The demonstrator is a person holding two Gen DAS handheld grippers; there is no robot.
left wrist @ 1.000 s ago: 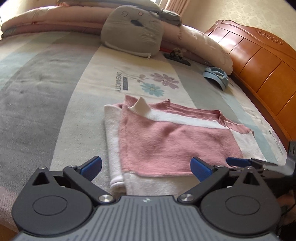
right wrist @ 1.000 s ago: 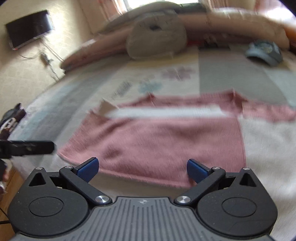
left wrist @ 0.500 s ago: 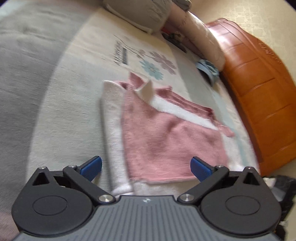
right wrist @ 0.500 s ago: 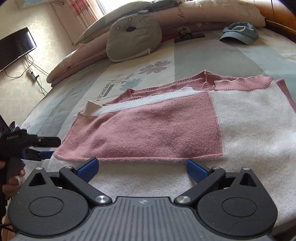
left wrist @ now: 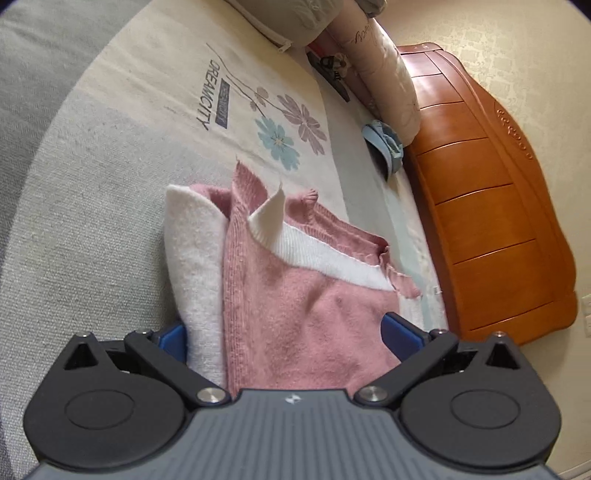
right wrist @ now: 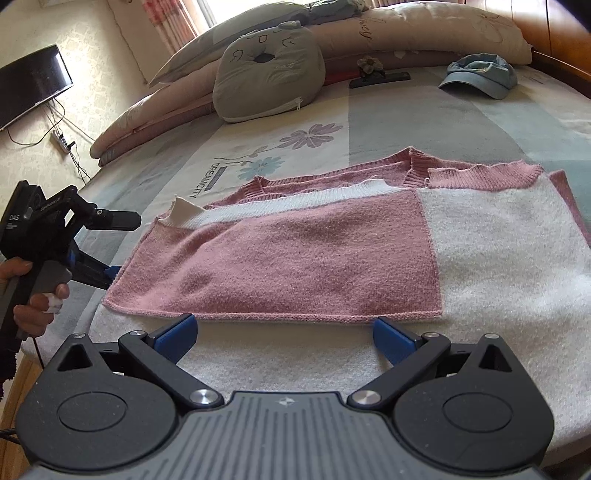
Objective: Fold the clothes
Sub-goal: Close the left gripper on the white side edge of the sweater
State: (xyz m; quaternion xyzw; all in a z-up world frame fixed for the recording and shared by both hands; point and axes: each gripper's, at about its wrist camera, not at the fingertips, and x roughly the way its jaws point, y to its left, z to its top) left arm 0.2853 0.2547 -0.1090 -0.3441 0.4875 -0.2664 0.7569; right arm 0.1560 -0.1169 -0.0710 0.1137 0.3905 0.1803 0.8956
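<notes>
A: Item count on the bed (right wrist: 424, 110)?

B: One pink-and-white sweater (right wrist: 332, 251), one grey cushion (right wrist: 266, 77), one blue cap (right wrist: 480, 75), several rolled quilts (right wrist: 424, 33) at the far end. One wooden headboard (left wrist: 491, 229) stands alongside.

A: Sweater position?

B: It lies flat on the bedsheet (left wrist: 92, 184), near the front edge. A pink panel is folded over the white body; one white cuff corner (left wrist: 271, 218) stands up.

A: Left gripper (left wrist: 284, 336)?

B: One unit, held in one hand (right wrist: 33, 291). Its two blue fingers (left wrist: 400, 330) are spread wide, one on each side of the sweater's end; the knit sits between them, not clamped.

A: Right gripper (right wrist: 282, 334)?

B: One unit. Its two fingers (right wrist: 175, 332) are also wide apart, low over the white hem, just beside the pink panel's edge. Contact with the fabric: cannot tell.
</notes>
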